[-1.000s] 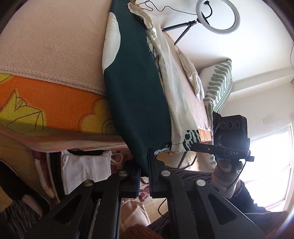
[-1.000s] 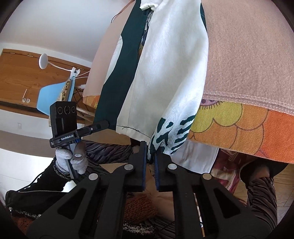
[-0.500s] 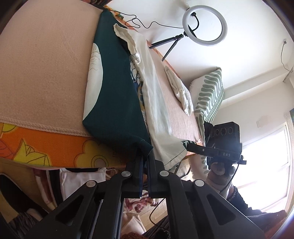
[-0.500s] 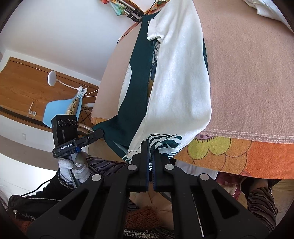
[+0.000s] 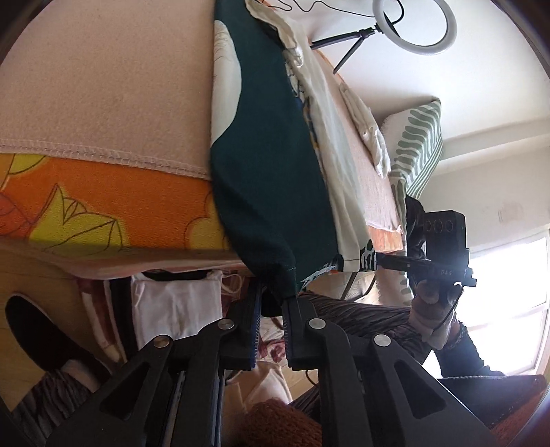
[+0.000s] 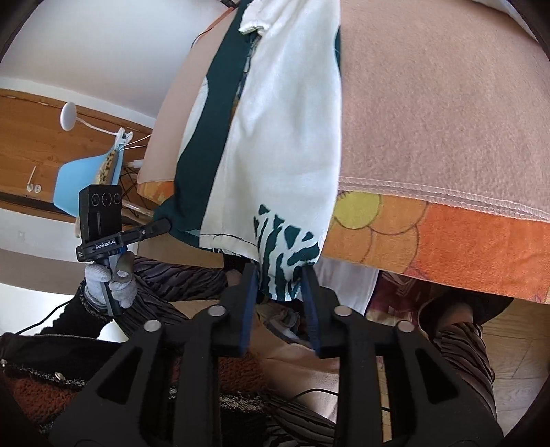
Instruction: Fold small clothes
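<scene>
— What does the left wrist view show?

— The left gripper (image 5: 273,302) sits at the near edge of the bed (image 5: 103,113). Its jaws are opening, only slightly apart, and the dark green corner of the garment (image 5: 271,178) hangs down into the gap; I cannot tell if the pads still press on it. The garment lies in a long strip across the pink blanket (image 5: 113,86), its hem draped over the edge where the orange flowered sheet (image 5: 103,206) shows. Its cream half runs along the far side of the green half. Further along the bed lie a crumpled cream cloth (image 5: 367,134) and a green-striped pillow (image 5: 417,144). A ring light (image 5: 416,27) stands beyond the bed. The right gripper (image 5: 381,259) reaches the cream hem from the right, held by a gloved hand (image 5: 429,302).

— And the right wrist view?

— The right gripper (image 6: 279,285) has its jaws opening, clearly apart. The cream hem with the green leaf print hangs between them, its edge just against the right pad, not pinched. The garment (image 6: 285,148) runs away across the blanket (image 6: 440,103), hem over the near edge. At the left, the left gripper (image 6: 165,223) meets the green corner, held by a gloved hand (image 6: 106,278). A blue chair (image 6: 86,175) stands behind it.
</scene>
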`<state>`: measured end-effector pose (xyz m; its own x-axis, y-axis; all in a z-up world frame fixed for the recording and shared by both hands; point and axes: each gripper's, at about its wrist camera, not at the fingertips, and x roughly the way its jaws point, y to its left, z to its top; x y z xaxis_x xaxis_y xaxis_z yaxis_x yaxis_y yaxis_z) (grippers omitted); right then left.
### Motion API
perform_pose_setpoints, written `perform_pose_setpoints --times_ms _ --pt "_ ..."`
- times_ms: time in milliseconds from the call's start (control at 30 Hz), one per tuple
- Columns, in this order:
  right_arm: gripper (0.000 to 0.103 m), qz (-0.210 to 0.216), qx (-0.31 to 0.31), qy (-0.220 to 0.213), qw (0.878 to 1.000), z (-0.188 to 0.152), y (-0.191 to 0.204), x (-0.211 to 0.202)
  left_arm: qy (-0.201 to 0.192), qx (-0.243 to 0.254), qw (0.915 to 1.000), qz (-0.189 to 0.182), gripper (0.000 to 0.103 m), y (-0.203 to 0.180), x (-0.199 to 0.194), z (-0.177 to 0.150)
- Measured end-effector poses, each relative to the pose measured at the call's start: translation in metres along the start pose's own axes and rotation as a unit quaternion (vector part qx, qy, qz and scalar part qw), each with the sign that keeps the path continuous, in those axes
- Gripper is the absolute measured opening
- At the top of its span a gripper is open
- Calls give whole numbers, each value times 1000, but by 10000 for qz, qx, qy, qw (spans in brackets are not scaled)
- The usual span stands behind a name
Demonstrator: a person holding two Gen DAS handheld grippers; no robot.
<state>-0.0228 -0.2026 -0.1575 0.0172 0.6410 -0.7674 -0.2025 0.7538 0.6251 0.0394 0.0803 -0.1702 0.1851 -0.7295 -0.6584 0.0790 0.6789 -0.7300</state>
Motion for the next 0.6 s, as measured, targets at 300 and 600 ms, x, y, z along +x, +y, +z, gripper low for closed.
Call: perform_pose_setpoints --times_ms 300,600 --pt "54 166 -164 305 9993 3 -7 -1 103 21 9997 230 36 9 -16 -4" --pt "57 307 25 295 9991 5 -11 2 135 -62 9994 320 39 15 -19 0"
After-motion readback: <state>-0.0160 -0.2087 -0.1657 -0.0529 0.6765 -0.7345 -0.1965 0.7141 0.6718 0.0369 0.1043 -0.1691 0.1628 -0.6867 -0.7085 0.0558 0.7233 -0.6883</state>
